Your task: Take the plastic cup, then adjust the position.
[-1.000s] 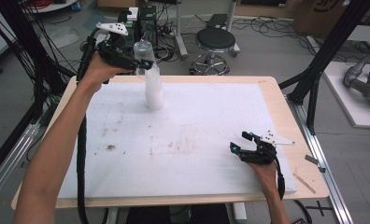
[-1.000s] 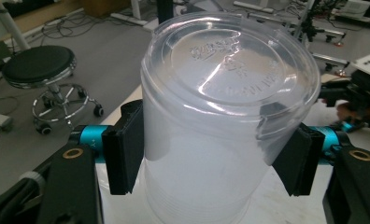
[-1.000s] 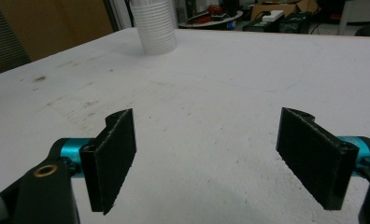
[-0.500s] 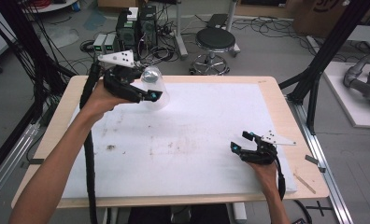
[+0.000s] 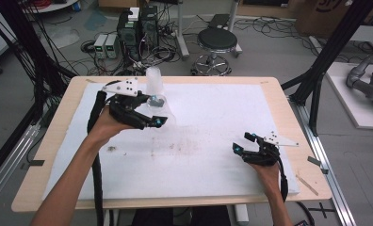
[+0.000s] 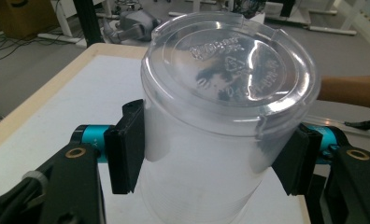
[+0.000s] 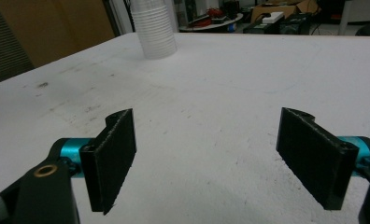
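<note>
Writing: embossed marks on the clear cup's (image 6: 220,121) base, too faint to read.
Left claw (image 6: 216,158): clamped on the cup's sides, held tilted above the worktop's (image 5: 288,113) far-left part.
Right claw (image 7: 211,154): jaws apart, holding nothing, near the right edge.
Cup stack (image 5: 154,81): far edge.

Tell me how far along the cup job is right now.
Done: one clear cup is off the cup stack at the table's far edge. In hand: the left gripper clamps that cup, base toward the camera, over the white mat. Left: setting it down; no cup stands apart yet. The right gripper rests open, jaws empty.
</note>
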{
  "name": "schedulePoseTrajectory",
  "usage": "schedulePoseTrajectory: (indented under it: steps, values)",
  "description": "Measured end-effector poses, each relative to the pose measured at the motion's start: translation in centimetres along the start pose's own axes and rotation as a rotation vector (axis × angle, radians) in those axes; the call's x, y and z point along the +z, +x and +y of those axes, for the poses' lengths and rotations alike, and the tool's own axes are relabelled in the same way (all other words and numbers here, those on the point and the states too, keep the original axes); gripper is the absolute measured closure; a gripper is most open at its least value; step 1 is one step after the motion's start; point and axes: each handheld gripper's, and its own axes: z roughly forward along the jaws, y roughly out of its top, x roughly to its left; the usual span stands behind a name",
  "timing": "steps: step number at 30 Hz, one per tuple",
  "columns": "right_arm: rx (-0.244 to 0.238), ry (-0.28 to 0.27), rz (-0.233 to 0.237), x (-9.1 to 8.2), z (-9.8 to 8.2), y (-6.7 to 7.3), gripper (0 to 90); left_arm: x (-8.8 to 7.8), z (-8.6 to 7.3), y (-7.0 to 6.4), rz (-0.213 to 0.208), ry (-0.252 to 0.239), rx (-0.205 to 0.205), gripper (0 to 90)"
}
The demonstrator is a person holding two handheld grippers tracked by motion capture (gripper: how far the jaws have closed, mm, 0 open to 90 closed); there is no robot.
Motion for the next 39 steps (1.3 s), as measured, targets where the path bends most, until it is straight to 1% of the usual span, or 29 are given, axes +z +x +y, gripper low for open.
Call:
schedulePoseTrajectory:
  steps: [2, 4, 8, 9, 10, 14, 16, 17, 18, 19, 21, 23, 26, 29, 31, 33, 37, 39]
  values:
    - [-0.009, -0.002, -0.002, 0.0, 0.0, 0.0, 19.7, 0.1, -0.8, -0.6, -0.008, -0.016, -0.001, 35.1]
    - [-0.003, 0.004, -0.001, 0.0, 0.0, 0.0, 19.7, 0.2, -1.5, -1.2, -0.006, -0.022, -0.001, 35.2]
    - [-0.006, 0.0, -0.004, 0.1, 0.0, 0.0, 19.7, 0.2, -2.6, -1.9, -0.012, -0.038, -0.007, 35.3]
    - [-0.006, 0.004, -0.003, 0.1, 0.0, 0.0, 19.7, 0.3, -3.1, -2.3, -0.016, -0.046, -0.012, 35.3]
    - [-0.008, 0.005, -0.003, 0.1, 0.0, 0.0, 19.7, 0.3, -3.1, -2.3, -0.016, -0.046, -0.012, 35.3]
    - [-0.005, 0.007, -0.003, 0.1, 0.0, 0.0, 19.7, 0.3, -4.6, -2.6, -0.023, -0.064, -0.024, 35.3]
    - [-0.007, 0.007, -0.003, 0.1, 0.0, 0.0, 19.7, 0.4, -4.7, -2.6, -0.026, -0.06, -0.029, 35.3]
    - [-0.008, 0.007, -0.002, 0.1, 0.0, 0.0, 19.7, 0.5, -4.8, -2.5, -0.028, -0.043, -0.022, 35.2]
    - [-0.008, 0.009, -0.004, 0.1, 0.0, 0.0, 19.7, 0.5, -4.8, -2.5, -0.028, -0.043, -0.022, 35.2]
    - [-0.006, 0.008, -0.002, 0.1, 0.0, 0.0, 19.7, 0.5, -4.9, -2.5, -0.033, -0.06, -0.034, 35.3]
    - [-0.005, 0.008, -0.001, 0.1, 0.0, 0.0, 19.7, 0.5, -5.0, -2.4, -0.032, -0.056, -0.03, 35.3]
    - [-0.009, 0.006, -0.001, 0.1, 0.0, 0.0, 19.7, 0.7, -5.2, -2.3, -0.035, -0.051, -0.037, 35.3]
    - [-0.011, 0.006, 0.001, 0.1, 0.0, 0.1, 19.7, 0.9, -5.4, -2.3, -0.035, -0.049, -0.035, 35.6]
    - [-0.015, 0.003, 0.0, 0.1, 0.0, 0.1, 19.7, 0.9, -5.4, -2.3, -0.035, -0.051, -0.035, 35.5]
    - [-0.009, 0.009, 0.003, 0.1, 0.0, 0.0, 19.7, 0.9, -5.3, -2.3, -0.037, -0.059, -0.036, 35.6]
    - [-0.006, 0.011, 0.005, 0.1, 0.0, 0.0, 19.7, 1.0, -5.3, -2.3, -0.037, -0.057, -0.032, 35.6]
    - [-0.003, 0.01, 0.004, 0.1, 0.0, 0.0, 19.7, 1.2, -5.4, -2.3, -0.042, -0.06, -0.04, 35.6]
    - [-0.007, 0.009, 0.009, 0.1, 0.1, 0.0, 19.7, 1.2, -5.5, -2.3, -0.041, -0.055, -0.038, 35.6]
